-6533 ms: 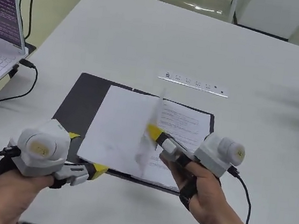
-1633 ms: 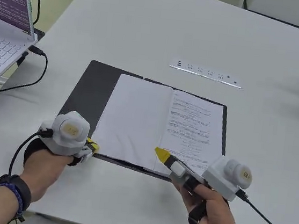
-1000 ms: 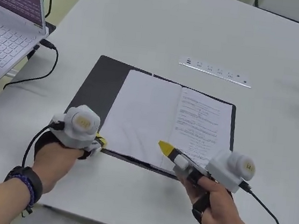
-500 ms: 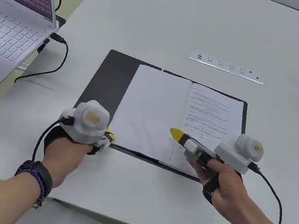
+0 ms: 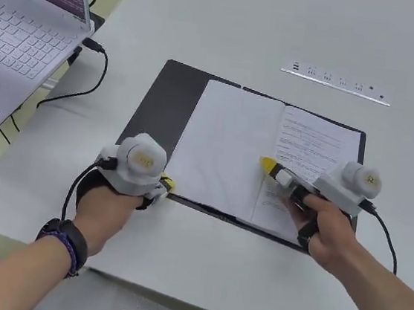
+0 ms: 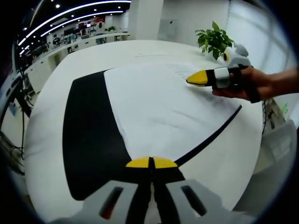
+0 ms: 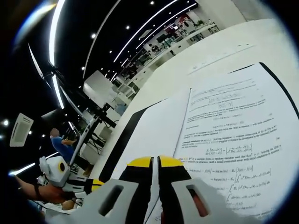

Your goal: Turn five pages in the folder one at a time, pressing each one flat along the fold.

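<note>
Head view, right gripper (image 5: 268,164) on page (image 5: 227,139), left gripper (image 5: 164,185) at folder (image 5: 161,97), both jaws together

- flat black folder (image 5: 155,108), plain matte cover
- blank white left page (image 5: 227,139); white right page (image 5: 320,147) lined with fine black print
- left hand-held gripper (image 6: 150,162) and right hand-held gripper (image 7: 155,162): pale grey bodies, yellow tips
- smooth plain white counter (image 5: 207,20)
- silver laptop (image 5: 22,37) with purple screen; thin black cable (image 5: 102,76)

Grey-white, yellow-tipped, black-cabled — the left tool (image 5: 164,186) and right tool (image 5: 266,163); dark wristband (image 5: 63,232).
</note>
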